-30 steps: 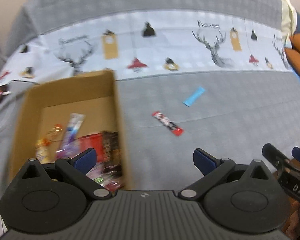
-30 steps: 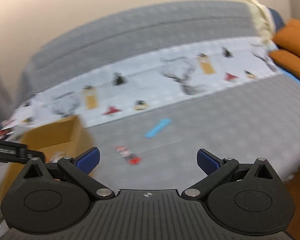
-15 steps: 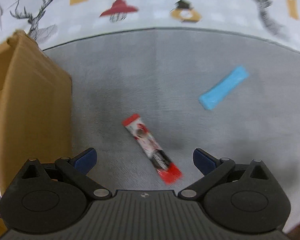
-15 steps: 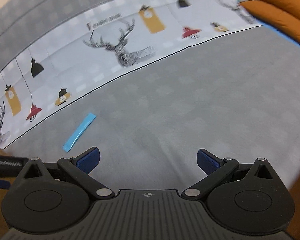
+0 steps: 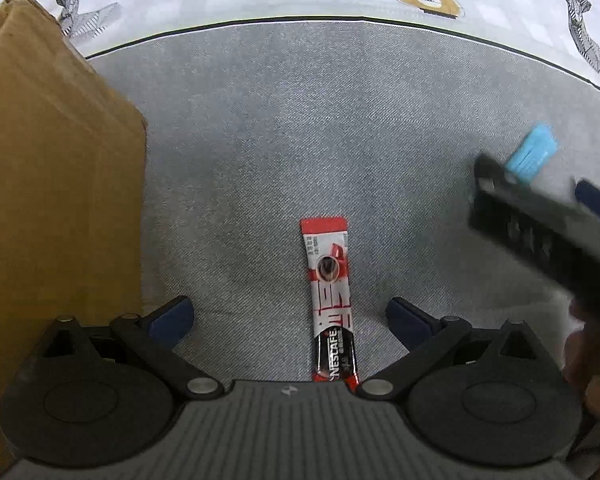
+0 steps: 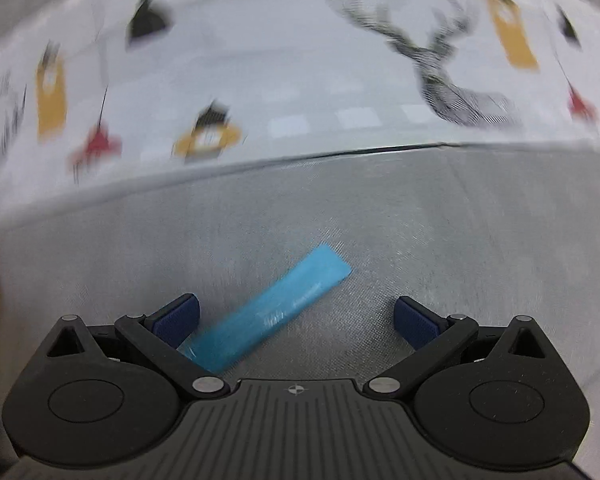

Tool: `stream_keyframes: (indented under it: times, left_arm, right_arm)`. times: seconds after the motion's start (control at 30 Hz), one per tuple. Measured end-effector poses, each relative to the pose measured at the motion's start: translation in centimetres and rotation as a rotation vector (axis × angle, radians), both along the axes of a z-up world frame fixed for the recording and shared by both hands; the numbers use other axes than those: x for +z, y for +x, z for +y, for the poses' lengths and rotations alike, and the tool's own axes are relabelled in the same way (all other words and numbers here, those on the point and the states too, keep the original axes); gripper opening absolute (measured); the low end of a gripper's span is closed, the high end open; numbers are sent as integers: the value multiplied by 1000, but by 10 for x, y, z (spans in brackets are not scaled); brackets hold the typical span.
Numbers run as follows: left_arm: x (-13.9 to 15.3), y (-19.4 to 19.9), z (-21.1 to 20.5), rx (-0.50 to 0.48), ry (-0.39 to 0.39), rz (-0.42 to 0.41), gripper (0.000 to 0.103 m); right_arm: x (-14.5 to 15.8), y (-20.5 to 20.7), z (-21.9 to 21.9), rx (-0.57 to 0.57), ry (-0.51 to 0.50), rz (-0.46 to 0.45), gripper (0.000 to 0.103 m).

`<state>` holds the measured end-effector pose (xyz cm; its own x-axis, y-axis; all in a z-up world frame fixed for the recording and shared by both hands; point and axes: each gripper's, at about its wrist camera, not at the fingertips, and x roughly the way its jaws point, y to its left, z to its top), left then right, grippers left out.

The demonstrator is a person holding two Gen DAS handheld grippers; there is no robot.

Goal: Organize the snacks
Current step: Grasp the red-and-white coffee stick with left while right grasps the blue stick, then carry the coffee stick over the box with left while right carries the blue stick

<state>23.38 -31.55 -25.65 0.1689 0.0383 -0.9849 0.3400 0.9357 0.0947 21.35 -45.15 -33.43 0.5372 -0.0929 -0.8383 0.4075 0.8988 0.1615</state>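
Jaws wide over red stick (image 5: pixel 332 304), blue stick (image 6: pixel 272 312); cardboard box (image 5: pixel 56 184) alongside.

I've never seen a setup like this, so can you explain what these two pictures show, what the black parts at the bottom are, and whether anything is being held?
A person holds a two-finger grabbing tool in each hand, with a wide-angle camera on each tool looking along its fingers. The black parts at the bottom are the tools themselves.

In the left tool's picture, the left gripper is open above a red coffee stick lying on the grey bedcover. A cardboard box stands to its left.

In the right tool's picture, which is blurred, the right gripper is open over a blue stick packet lying slantwise.

Nothing is held yet.
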Motion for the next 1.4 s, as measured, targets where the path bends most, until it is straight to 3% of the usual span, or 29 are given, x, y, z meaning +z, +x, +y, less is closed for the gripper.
stream_keyframes:
  times: [0.17,0.23,0.27,0.3,0.33,0.37,0.4,0.5,0.63,0.87,0.97,1.13,1.4]
  left_arm:
    - [0,3,10,3,-31,0,103]
    - [4,2,14,0,-46,-5,97]
    - [9,0,16,-4,-70,-12,79]
    - [16,-1,16,-23,-86,-33,45]
    - [21,-4,15,-51,-98,-44,26]
    - [24,-3,15,-74,-115,-31,12]
    - [25,-2,17,-68,-131,-13,12]
    - [34,-10,19,-68,-141,-24,12]
    - [59,-29,27,-102,-185,-54,12]
    - [124,-64,32,-134,-262,-124,12]
    - [151,-79,37,-141,-231,-146,12]
    - [188,-110,70,-144,-211,-185,12]
    - [229,-160,148,-126,-196,-248,12]
  right_arm:
    - [-3,-23,-3,27,-31,-61,103]
    - [-5,-24,-7,25,-40,-67,102]
    - [-6,-24,-8,26,-45,-65,100]
    - [-5,-25,-9,24,-50,-70,88]
    - [-3,-26,-9,29,-49,-86,61]
    - [2,-31,-8,46,-46,-100,45]
    - [4,-31,-6,71,-54,-98,20]
    - [8,-33,-3,93,-50,-77,17]
    - [23,-61,-9,20,22,-94,17]
    - [64,-131,-6,-97,66,-160,17]
    - [89,-156,6,-118,73,-193,17]
    - [137,-190,43,-107,98,-246,17]
    - [210,-238,115,25,150,-323,17]
